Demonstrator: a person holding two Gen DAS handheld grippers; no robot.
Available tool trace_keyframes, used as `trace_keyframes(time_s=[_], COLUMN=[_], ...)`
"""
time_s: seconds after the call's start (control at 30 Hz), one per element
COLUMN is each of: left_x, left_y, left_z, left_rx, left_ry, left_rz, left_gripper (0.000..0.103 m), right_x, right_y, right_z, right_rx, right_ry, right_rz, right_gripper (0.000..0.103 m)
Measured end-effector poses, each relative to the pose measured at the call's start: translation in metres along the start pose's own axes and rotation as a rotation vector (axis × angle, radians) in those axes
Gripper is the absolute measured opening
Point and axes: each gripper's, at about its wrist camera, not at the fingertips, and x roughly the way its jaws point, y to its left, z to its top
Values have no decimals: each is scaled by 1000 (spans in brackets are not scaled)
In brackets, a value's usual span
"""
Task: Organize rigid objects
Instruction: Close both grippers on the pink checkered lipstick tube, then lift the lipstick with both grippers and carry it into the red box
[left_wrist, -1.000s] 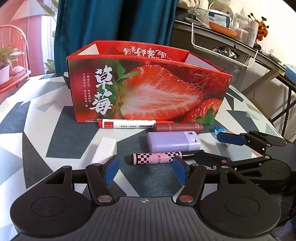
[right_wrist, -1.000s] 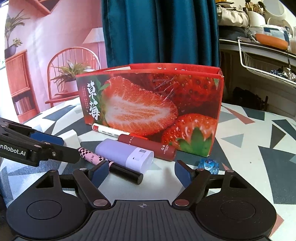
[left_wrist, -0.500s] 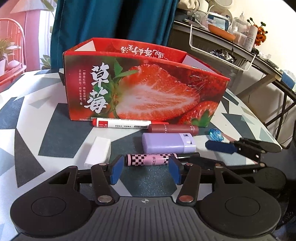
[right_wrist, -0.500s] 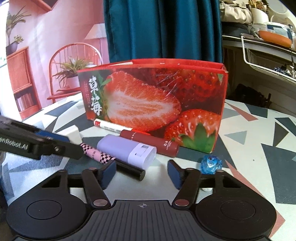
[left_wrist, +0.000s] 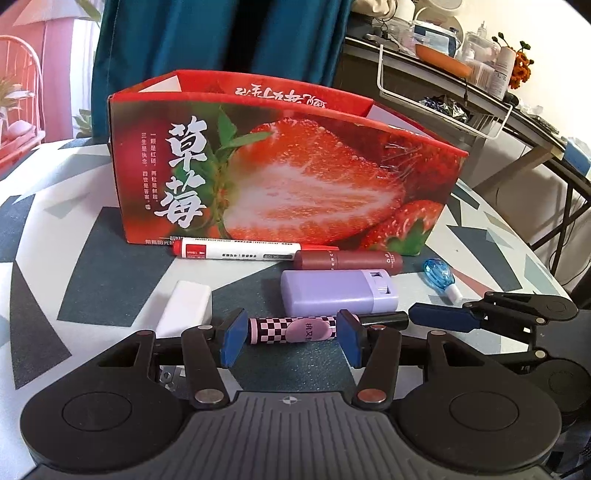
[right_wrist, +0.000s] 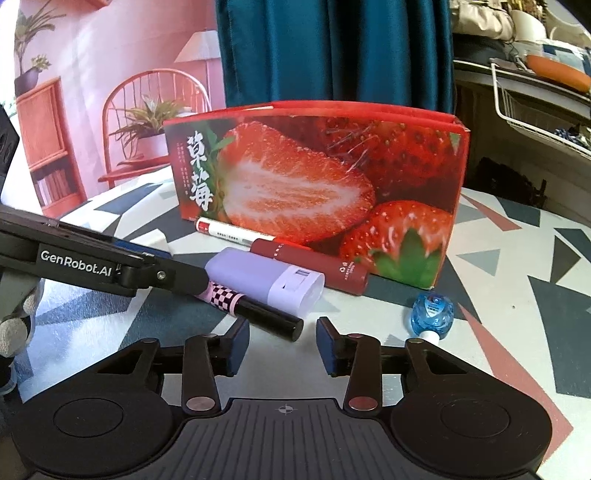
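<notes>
A red strawberry-print box stands open-topped on the patterned table. In front of it lie a white marker, a dark red tube, a lilac case, a white eraser, a blue correction tape and a pink checkered pen. My left gripper is open, its pads on either side of the checkered pen, which lies crosswise between them. My right gripper is open and empty, just in front of the pen's black cap.
The box also shows in the right wrist view, with the correction tape to the right of my fingers. A desk with a wire basket stands behind at the right. A blue curtain hangs behind the box.
Both grippers have moved forward toward the objects and narrowed. The left gripper's pads now flank the checkered pen. The objects have not moved.
</notes>
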Motion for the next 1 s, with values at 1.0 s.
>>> trace_keyframes(time_s=[1.0], left_x=[0], left_y=[-3], left_z=[-14], left_rx=[42], left_ry=[9], left_rz=[-15], left_gripper=[56], right_x=[5], right_y=[1], right_z=[0], right_rx=[-9], right_ry=[20], right_rz=[1], right_gripper=[30])
